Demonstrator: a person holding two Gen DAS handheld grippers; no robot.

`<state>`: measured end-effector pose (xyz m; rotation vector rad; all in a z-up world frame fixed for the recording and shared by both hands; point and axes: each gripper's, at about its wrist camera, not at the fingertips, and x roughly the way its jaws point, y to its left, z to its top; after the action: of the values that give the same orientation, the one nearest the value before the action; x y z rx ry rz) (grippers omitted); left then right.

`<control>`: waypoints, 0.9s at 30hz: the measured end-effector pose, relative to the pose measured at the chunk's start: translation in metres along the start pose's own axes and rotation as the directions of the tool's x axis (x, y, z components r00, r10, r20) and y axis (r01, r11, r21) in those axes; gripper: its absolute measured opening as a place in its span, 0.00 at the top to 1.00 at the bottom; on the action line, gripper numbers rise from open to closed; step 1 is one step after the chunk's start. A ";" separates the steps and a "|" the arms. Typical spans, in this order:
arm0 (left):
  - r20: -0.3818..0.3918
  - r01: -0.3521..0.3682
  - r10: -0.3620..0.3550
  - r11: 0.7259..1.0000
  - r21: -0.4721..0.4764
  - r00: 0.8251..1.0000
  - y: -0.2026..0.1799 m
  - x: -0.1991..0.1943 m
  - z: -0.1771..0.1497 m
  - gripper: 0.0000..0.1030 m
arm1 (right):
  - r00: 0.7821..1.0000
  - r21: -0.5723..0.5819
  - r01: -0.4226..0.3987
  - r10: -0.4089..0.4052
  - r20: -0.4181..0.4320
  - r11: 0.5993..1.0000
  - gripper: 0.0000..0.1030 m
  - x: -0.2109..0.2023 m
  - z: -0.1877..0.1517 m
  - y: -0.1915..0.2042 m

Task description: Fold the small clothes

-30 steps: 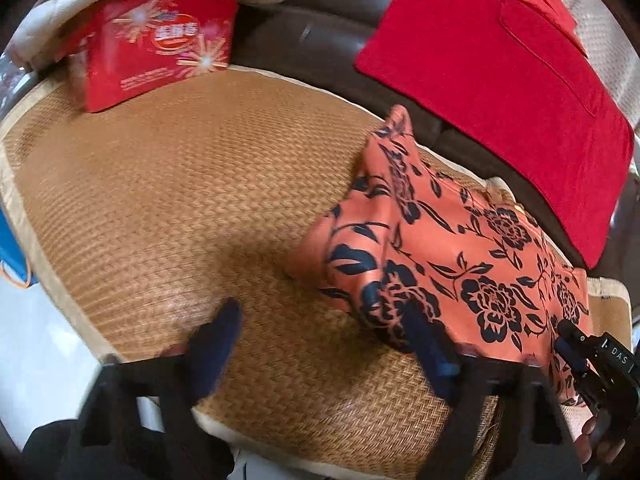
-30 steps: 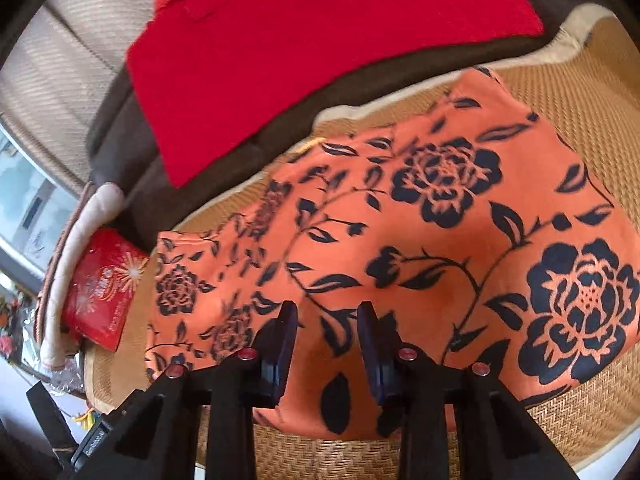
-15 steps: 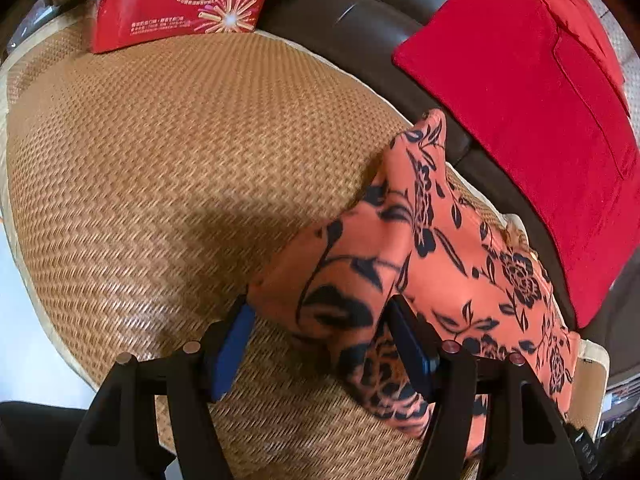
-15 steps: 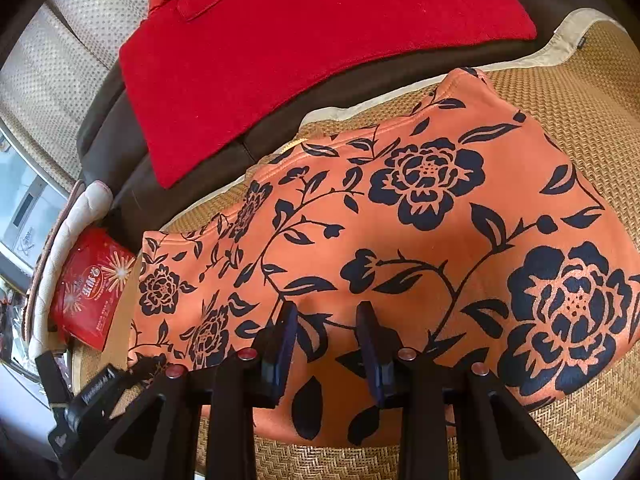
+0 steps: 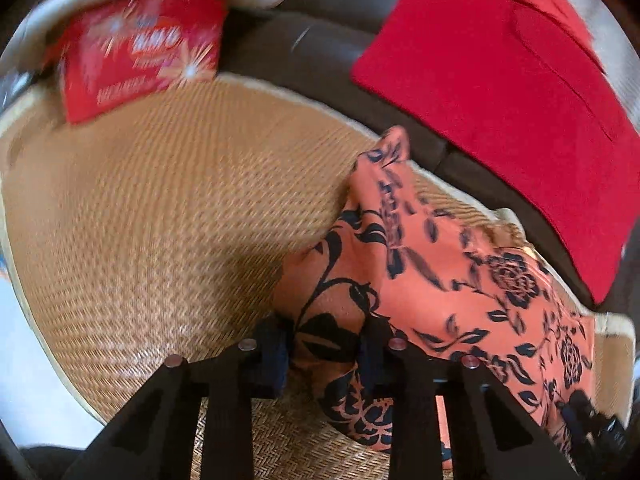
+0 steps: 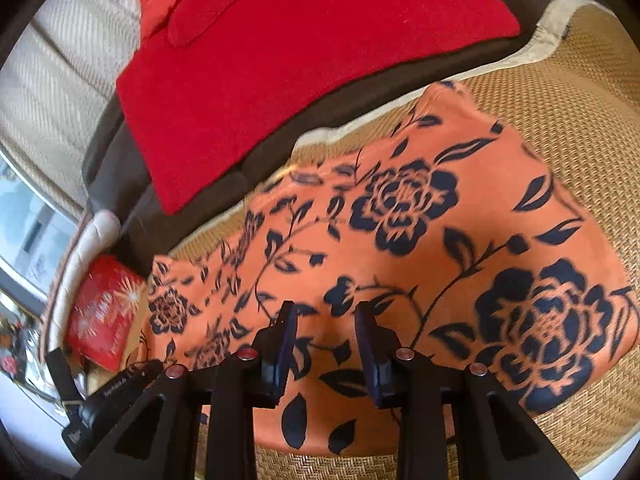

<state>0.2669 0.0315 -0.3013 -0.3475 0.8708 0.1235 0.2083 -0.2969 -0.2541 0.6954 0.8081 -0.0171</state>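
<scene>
Both your grippers are on the orange floral garment (image 6: 420, 240), spread on the woven mat (image 5: 160, 240).

Far left sits a red box (image 5: 140, 60) (blurred). Your left gripper (image 5: 324, 344) is closing its jaws on the garment's left corner, cloth bunched between the pads. Your right gripper (image 6: 326, 344) stands narrow over the near edge, with cloth between the fingers; whether it pinches, you cannot tell. A red cloth (image 6: 300, 60) lies far behind on the dark sofa (image 5: 320, 52).
</scene>
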 end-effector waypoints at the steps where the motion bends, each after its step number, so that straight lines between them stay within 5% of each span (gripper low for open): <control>1: 0.014 0.008 -0.008 1.000 0.020 1.000 -0.002 -0.005 0.000 0.73 | 1.000 0.013 -0.006 0.005 0.004 1.000 0.67 -0.003 0.002 -0.004; 6: 0.131 0.044 -0.073 0.976 0.213 0.989 -0.044 -0.049 0.001 0.75 | 0.998 0.075 -0.056 0.055 0.021 0.996 0.68 -0.014 0.011 -0.019; 10: 0.174 0.083 -0.155 0.929 0.360 0.973 -0.086 -0.077 -0.005 0.76 | 0.988 0.128 -0.153 0.151 0.023 0.980 0.65 -0.023 0.027 -0.035; 15: 0.127 0.174 -0.278 0.834 0.523 0.952 -0.149 -0.089 -0.032 0.81 | 0.923 0.226 -0.364 0.383 -0.042 0.903 0.65 -0.009 0.060 -0.059; 19: -0.031 0.276 -0.325 0.746 0.606 0.945 -0.194 -0.068 -0.059 0.81 | 0.860 0.356 -0.449 0.504 -0.075 0.820 0.62 0.017 0.078 -0.084; 21: -0.125 0.354 -0.357 0.703 0.617 0.926 -0.201 -0.060 -0.064 0.81 | 0.866 0.411 -0.422 0.494 -0.082 0.808 0.44 0.029 0.082 -0.099; 25: -0.138 0.471 -0.504 0.628 0.619 0.853 -0.169 -0.084 -0.045 0.67 | 0.835 0.416 -0.471 0.545 -0.075 0.778 0.41 0.036 0.090 -0.100; 27: -0.063 0.458 -0.542 0.635 0.623 0.838 -0.145 -0.097 -0.029 0.44 | 0.843 0.376 -0.459 0.529 -0.103 0.805 0.40 0.040 0.095 -0.091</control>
<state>0.2193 -0.1107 -0.2079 0.0543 0.6065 -0.6592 0.2746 -0.4129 -0.2859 1.2421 0.8034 0.4097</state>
